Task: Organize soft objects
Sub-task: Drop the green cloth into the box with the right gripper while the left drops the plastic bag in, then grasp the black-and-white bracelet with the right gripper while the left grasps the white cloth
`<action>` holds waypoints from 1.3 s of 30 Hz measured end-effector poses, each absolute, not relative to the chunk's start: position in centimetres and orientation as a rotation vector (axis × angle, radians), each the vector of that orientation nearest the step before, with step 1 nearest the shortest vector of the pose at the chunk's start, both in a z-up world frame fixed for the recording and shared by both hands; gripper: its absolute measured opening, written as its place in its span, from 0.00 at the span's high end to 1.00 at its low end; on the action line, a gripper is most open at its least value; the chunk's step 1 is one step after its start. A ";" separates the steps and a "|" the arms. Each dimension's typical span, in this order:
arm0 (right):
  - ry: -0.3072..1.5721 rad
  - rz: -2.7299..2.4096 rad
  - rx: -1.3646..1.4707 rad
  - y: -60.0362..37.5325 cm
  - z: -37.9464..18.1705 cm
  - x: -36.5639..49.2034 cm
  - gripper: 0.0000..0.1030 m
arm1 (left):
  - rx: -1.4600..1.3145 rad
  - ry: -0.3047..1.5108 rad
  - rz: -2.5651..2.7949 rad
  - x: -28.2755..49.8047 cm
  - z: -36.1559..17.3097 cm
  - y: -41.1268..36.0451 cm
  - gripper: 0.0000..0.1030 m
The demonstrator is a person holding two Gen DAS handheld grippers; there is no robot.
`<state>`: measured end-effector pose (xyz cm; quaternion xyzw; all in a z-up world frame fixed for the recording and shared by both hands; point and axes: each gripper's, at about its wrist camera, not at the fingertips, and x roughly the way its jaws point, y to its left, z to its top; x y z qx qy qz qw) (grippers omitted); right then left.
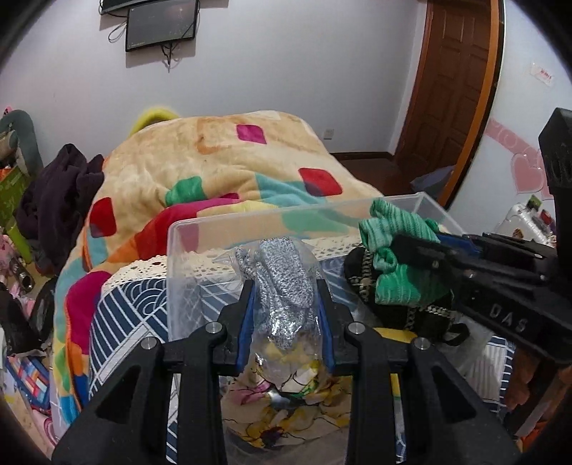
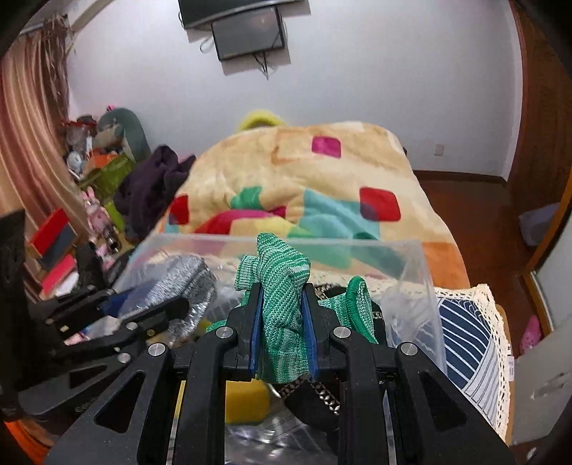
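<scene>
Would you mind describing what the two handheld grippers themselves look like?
Both are matte black plastic. The left gripper and right gripper each have two fingers lined with blue pads, triangular cut-outs in the arms, and round silver screws. Raised letters mark the right one's side. No cables or sleeves are visible.

White walls carry a dark screen; a wooden door stands right, a striped curtain left, over brown floor.
</scene>
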<state>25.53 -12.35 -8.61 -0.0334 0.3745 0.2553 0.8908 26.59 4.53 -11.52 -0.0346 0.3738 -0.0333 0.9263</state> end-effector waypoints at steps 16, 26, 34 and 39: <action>0.830 0.529 -0.083 -13.0 -9.1 25.1 0.54 | -0.090 0.756 -0.071 25.3 -10.3 4.7 0.50; 0.718 0.556 -0.052 -14.0 -6.2 22.9 0.46 | -0.146 0.676 -0.101 21.9 -7.5 5.6 0.41; 0.632 0.592 -0.055 -15.5 -5.6 18.3 0.38 | -0.080 0.641 -0.111 17.2 -7.3 4.7 0.34; 0.670 0.615 -0.075 -15.7 -7.3 16.7 0.38 | -0.080 0.684 -0.122 14.8 -8.8 4.6 0.33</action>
